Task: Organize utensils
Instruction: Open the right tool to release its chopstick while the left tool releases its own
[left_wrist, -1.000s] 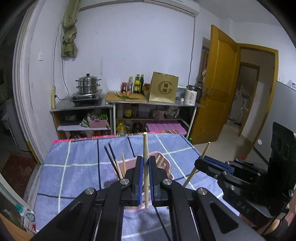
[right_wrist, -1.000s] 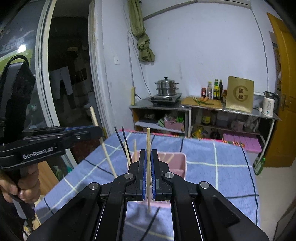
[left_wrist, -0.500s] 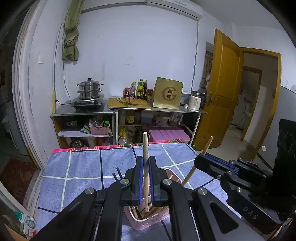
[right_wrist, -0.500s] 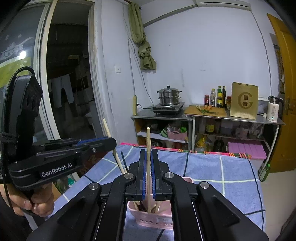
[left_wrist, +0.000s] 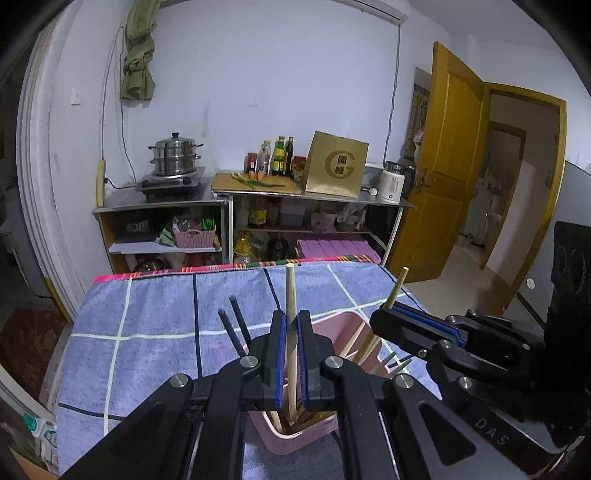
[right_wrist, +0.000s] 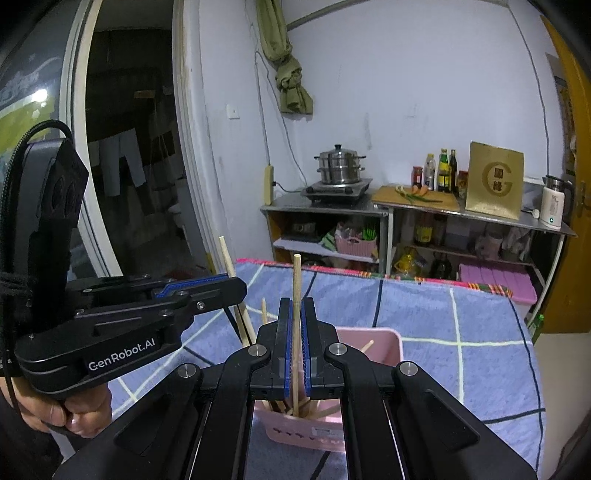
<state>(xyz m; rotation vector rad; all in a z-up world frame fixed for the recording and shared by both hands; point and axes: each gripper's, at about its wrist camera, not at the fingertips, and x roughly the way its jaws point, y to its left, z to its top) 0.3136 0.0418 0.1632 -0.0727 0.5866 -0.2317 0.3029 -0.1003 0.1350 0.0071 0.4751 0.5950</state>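
Observation:
A pink plastic basket (left_wrist: 343, 320) (right_wrist: 388, 341) stands on the blue checked cloth (left_wrist: 155, 325) and holds several wooden and two black chopsticks (left_wrist: 231, 325). My left gripper (left_wrist: 291, 325) is shut on an upright wooden chopstick (left_wrist: 290, 291) whose lower end dips inside the basket. My right gripper (right_wrist: 294, 325) is shut on another wooden chopstick (right_wrist: 296, 280), its tip also down in the basket. Each gripper shows in the other's view: the right one (left_wrist: 384, 318) at the basket's right, the left one (right_wrist: 236, 286) at its left.
The cloth-covered table (right_wrist: 461, 317) ends at a striped hem at its far edge. Beyond stand metal shelves (left_wrist: 229, 206) with a steamer pot (left_wrist: 175, 155), bottles, a gold bag and a kettle. A yellow door (left_wrist: 443, 155) is open at the right. A hand (right_wrist: 70, 410) grips the left tool.
Both grippers came forward and down over the basket; the two held chopsticks' lower ends now sit inside it. The basket looks closer and lower in both views.

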